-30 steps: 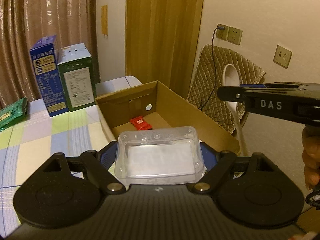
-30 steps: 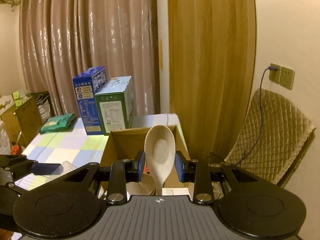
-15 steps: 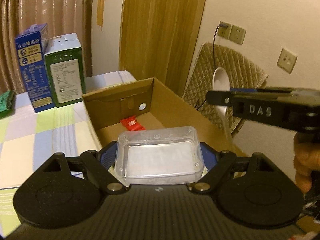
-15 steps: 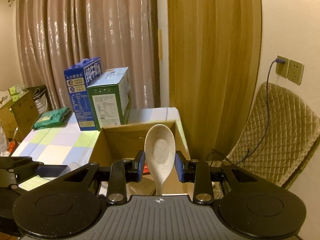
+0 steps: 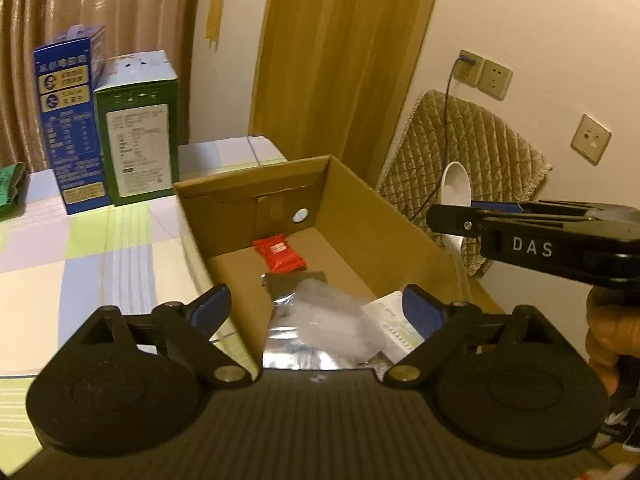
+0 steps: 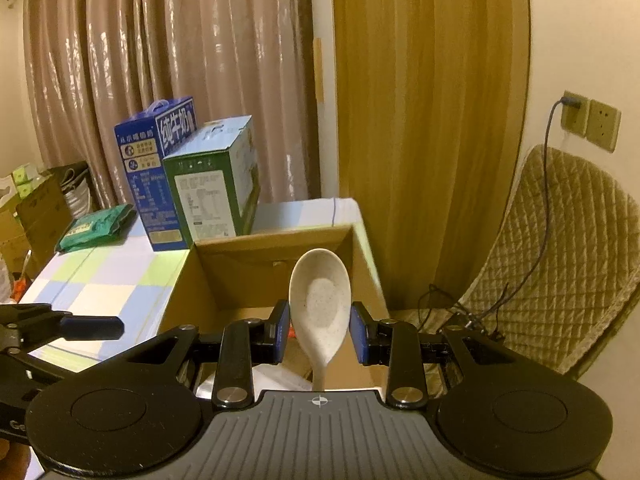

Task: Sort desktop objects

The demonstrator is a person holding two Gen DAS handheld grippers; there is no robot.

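While the left gripper point(image 5: 316, 312) hangs spread and empty above the cardboard box point(image 5: 400, 216), packets point(image 5: 280, 254) lie inside it; the right gripper point(image 6: 319, 332) pinches a spoon point(image 6: 320, 300) over the box, undelivered.

Both wrist views look forward and slightly down over the table point(image 5: 80, 272), sharing the close cardboard box point(image 5: 384, 208) point(image 6: 256, 276).
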